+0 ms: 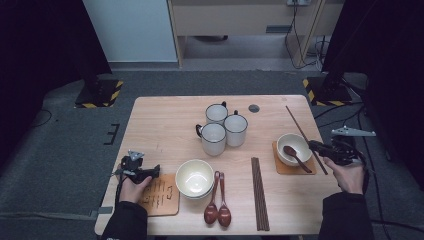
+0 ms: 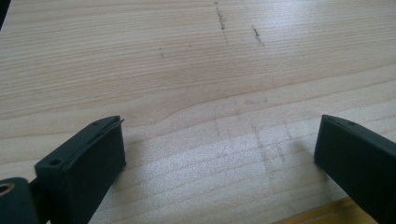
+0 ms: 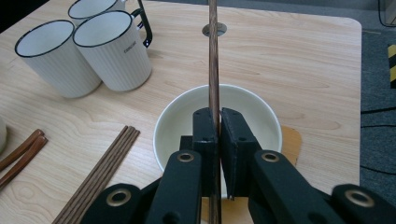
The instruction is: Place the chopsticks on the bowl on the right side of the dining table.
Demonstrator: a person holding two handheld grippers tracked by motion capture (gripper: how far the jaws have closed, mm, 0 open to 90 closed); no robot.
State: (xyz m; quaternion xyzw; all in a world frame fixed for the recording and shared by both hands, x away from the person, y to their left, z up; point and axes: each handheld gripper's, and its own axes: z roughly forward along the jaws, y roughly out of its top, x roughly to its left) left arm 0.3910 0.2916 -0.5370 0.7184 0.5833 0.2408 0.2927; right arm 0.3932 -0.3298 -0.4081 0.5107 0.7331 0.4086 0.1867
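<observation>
Chopstick: a single dark wooden chopstick [image 3: 214, 60] is pinched between the jaws of the right gripper [image 3: 218, 116], running away from them above the white bowl and on over the counter; in the high view it lies as a long slanted line [image 1: 299, 130] at the right side of the counter.
Left gripper: left gripper [image 1: 136, 171] rests at the counter's near-left edge, jaws spread wide with bare wood between them [image 2: 219, 154].
Mat on the left: a wooden mat [image 1: 161, 196] lies just beside the left gripper, with dark lettering too small to read.
Stacked bowls: cream bowls [image 1: 194, 178] sit nested near the counter's middle front; the top one holds nothing.
Spoons: two brown wooden spoons [image 1: 218, 207] lie side by side just right of those bowls.
Mugs: three white mugs with dark rims [image 1: 220, 127] stand clustered toward the back, touching one another, all empty.
Chopstick bundle: several dark chopsticks [image 1: 259, 192] lie together right of the spoons.
White bowl: white bowl [image 1: 295, 148] stands on a small wooden mat [image 1: 280, 167] at the right; one brown spoon [image 1: 296, 156] rests in it, handle out over the near rim.
Right gripper: seen from above [image 1: 320, 146], it is just right of that bowl.
Counter: light wood counter [image 1: 165, 125].
</observation>
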